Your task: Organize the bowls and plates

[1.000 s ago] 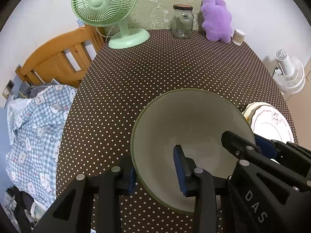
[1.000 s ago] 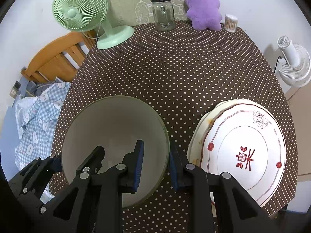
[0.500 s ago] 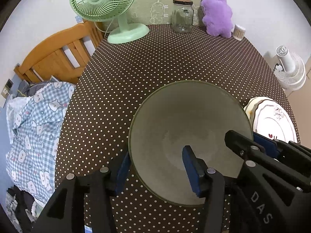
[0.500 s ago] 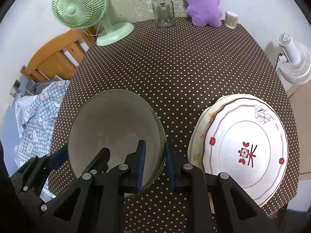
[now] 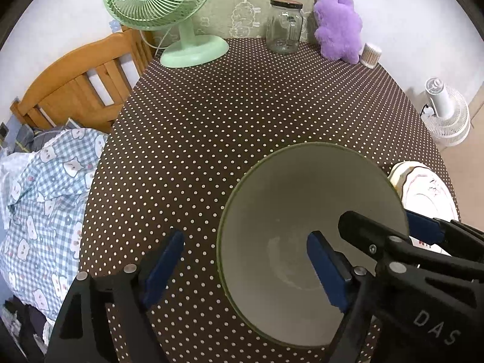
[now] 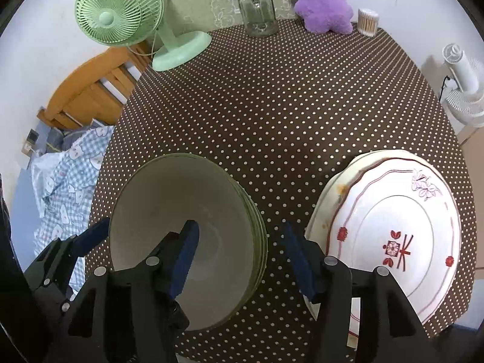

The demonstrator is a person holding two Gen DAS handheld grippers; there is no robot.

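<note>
A pale green bowl [image 5: 302, 211] sits nested on a stack of like bowls [image 6: 181, 211] on the dotted tablecloth near the table's front edge. My left gripper [image 5: 245, 269] straddles the bowl's left rim; its jaws are opening and neither pad touches the rim. My right gripper [image 6: 242, 261] straddles the right rim, its jaws also opening, with the pads off the rim. Each gripper shows in the other's view, the right gripper [image 5: 393, 242] and the left gripper [image 6: 75, 242]. A stack of white plates [image 6: 393, 227] with red flower marks lies just right of the bowls.
At the table's back stand a green fan [image 5: 169, 6], a glass jar [image 5: 284, 27], a purple plush toy [image 5: 338, 27] and a cotton-swab tub [image 5: 372, 56]. A wooden chair [image 5: 78, 87] with checked cloth [image 5: 42, 196] is at the left. A white floor fan [image 5: 444, 112] stands at the right.
Both grippers were shut on the bowl's rim and now stand open around it. The bowl has sunk onto the stack of bowls.
</note>
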